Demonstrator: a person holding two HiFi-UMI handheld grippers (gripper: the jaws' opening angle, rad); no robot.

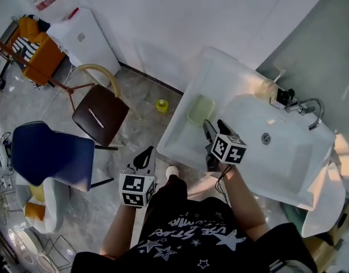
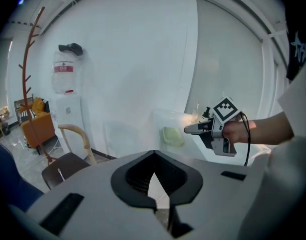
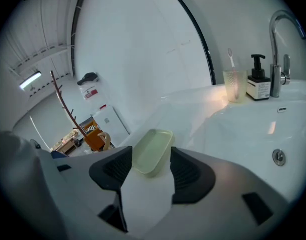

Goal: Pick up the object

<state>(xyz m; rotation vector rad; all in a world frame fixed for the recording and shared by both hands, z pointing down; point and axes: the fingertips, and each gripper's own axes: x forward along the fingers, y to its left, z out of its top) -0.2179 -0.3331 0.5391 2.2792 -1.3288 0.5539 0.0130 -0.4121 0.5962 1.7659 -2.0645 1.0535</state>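
Head view, dish: a pale green dish (image 1: pixel 200 108) is seen lying flat on the white counter (image 1: pixel 220 73) just beside the sink (image 1: pixel 288 152), not yet lifted.
Head view, right gripper: the right gripper (image 1: pixel 215 127) is held over the counter by the sink's rim, aimed at the dish's near end.
Head view, left gripper: the left gripper (image 1: pixel 144 158) is held low over the floor, well apart from the sink.
Left gripper view, jaws: the tips are seen brought together, clenched on nothing.
Left gripper view, dish: the dish is seen far ahead beside the sink, with the right gripper's tips near it.
Right gripper view, jaws: the jaws are spread wide and released. The dish's near end is framed between them, and no pad is pressed on it.
Right gripper view, neighbours: a cup (image 3: pixel 234 85), a bottle (image 3: pixel 257 79) and a tap (image 3: pixel 278 44) are seen at the sink's far rim, well apart from the dish.
Risk, slip: the dish is judged smooth and shallow-walled, so it could be squeezed out if only its rim is pinched.
Risk, push: if the tips are lowered onto the rim, the dish could be tipped or shoved along the counter away from the sink.
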